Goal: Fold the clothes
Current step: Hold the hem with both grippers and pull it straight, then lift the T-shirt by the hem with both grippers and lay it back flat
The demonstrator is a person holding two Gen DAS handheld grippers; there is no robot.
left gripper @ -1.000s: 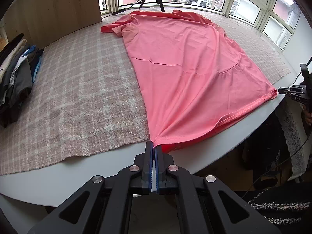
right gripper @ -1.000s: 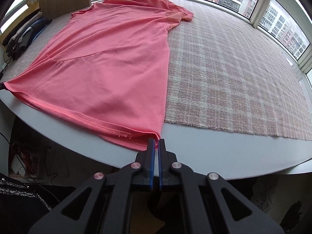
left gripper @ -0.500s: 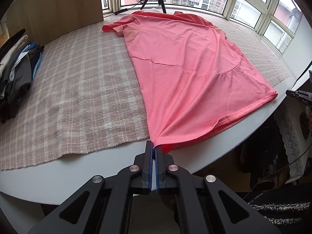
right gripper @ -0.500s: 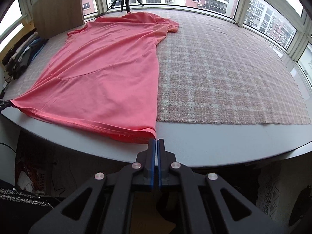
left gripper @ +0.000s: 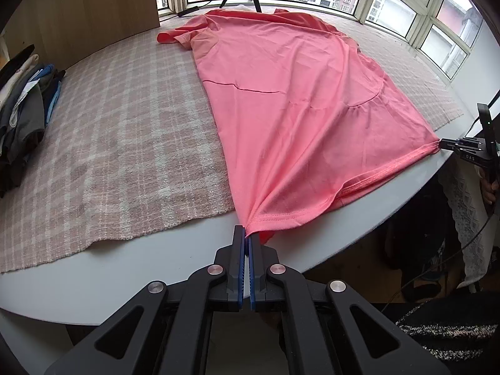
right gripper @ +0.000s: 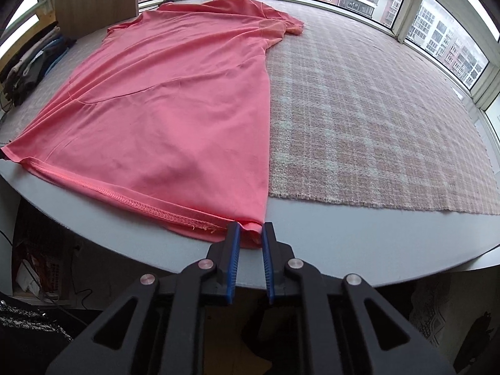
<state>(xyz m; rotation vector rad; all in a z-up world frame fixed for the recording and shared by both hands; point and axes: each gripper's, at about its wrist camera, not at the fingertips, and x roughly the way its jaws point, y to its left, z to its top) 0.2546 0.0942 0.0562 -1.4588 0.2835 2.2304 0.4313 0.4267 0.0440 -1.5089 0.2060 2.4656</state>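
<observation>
A coral-pink T-shirt (left gripper: 290, 100) lies spread flat on a pink plaid cloth (left gripper: 118, 143) over a white table (left gripper: 150, 268), its stitched hem overhanging the cloth's near edge. The left gripper (left gripper: 247, 237) is clamped on one hem corner, pulling fine creases. The right gripper (right gripper: 251, 234) stands parted around the other corner.

The left black two-finger gripper with blue pads (left gripper: 247, 234) is clamped tight on one hem corner of the coral-pink cotton shirt (left gripper: 290, 93). The right black two-finger gripper (right gripper: 251, 232) sits at the opposite hem corner, its jaws parted, fabric lying loosely between them.
</observation>
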